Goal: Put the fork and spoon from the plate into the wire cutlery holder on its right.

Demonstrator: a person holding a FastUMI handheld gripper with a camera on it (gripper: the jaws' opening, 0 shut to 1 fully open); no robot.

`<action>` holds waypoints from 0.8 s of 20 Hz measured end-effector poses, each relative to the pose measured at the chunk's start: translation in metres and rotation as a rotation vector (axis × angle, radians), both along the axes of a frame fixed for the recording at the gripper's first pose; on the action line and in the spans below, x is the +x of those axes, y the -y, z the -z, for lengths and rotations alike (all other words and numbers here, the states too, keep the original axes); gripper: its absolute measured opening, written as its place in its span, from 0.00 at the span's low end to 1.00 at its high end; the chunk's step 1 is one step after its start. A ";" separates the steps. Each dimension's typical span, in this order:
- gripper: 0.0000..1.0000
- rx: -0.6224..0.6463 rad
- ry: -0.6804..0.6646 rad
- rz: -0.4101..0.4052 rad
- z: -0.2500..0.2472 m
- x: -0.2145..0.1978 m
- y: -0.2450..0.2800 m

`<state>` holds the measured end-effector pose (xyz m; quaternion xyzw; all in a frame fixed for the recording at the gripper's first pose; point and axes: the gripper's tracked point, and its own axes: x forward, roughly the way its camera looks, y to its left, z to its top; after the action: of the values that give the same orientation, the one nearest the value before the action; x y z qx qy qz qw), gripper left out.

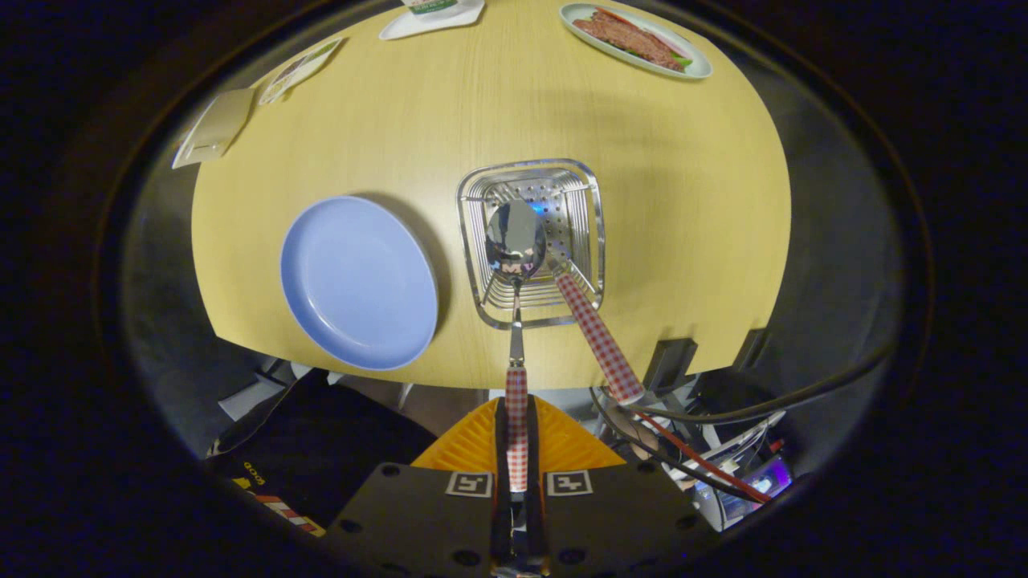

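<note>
We see our gripper (516, 437) pinching the spoon (515, 241) by its checked handle, bowl at twelve o'clock over the wire cutlery holder (530, 241); the fork (598, 337) leans inside at one o'clock, the blue plate (357, 281) lies bare at ten

The gripper (516, 437) is closed on the handle of the spoon (515, 241), whose bowl hangs over the holder (530, 241) just ahead of the fingers. The fork (598, 337) stands tilted in the holder, its handle leaning out just right of the spoon. The plate (357, 282) lies on the table (683, 201) left of the holder, near the table's front edge, and a dish of food (634, 38) sits well beyond, at the far right.
</note>
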<state>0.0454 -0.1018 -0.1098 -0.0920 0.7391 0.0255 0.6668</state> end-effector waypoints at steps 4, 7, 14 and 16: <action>0.12 -0.044 -0.093 -0.019 -0.006 0.008 0.005; 0.12 -0.041 -0.148 -0.020 -0.002 0.008 -0.001; 0.17 -0.047 -0.169 -0.031 -0.006 0.029 -0.010; 0.42 -0.033 -0.156 -0.025 -0.009 0.033 -0.014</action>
<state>0.0783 -0.0874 -0.1011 -0.1101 0.7879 0.0286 0.6051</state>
